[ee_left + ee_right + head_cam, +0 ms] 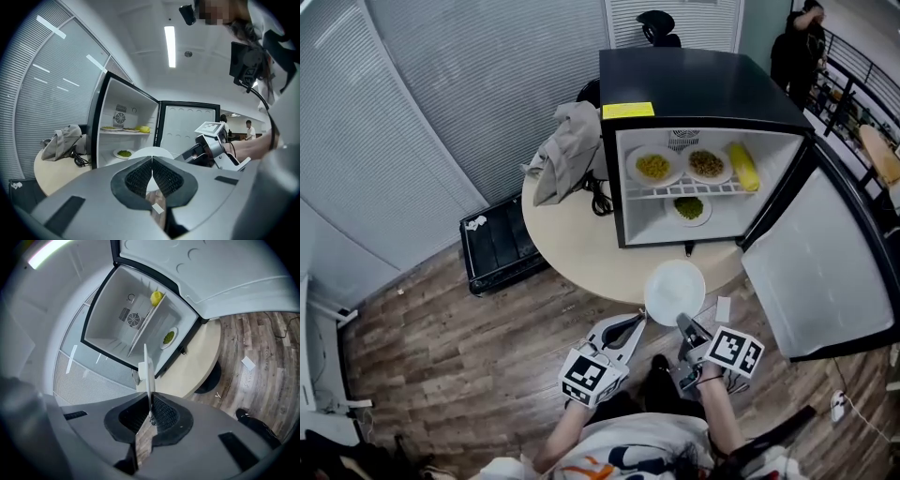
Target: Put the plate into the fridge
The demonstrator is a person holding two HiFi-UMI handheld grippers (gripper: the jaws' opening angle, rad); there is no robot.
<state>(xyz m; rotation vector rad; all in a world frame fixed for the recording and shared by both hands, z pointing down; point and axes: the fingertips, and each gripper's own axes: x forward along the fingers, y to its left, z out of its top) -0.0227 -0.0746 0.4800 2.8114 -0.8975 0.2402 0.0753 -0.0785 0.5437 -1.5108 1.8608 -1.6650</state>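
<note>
Head view: right tool pinches the empty plate by its near rim, above the table edge, facing the open fridge — left tool just beside it.
Left gripper view: left tool clenched, nothing in it; upper shelf looks full.
Right gripper view: tool clamped on the plate's rim; greens dish sits on the fridge floor — I'd keep the plate level and slide it in beside that dish.

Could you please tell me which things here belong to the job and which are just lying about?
Job: white plate, right gripper holding it, open fridge.
Lying about: grey bag, black cable, black case on the floor.
</note>
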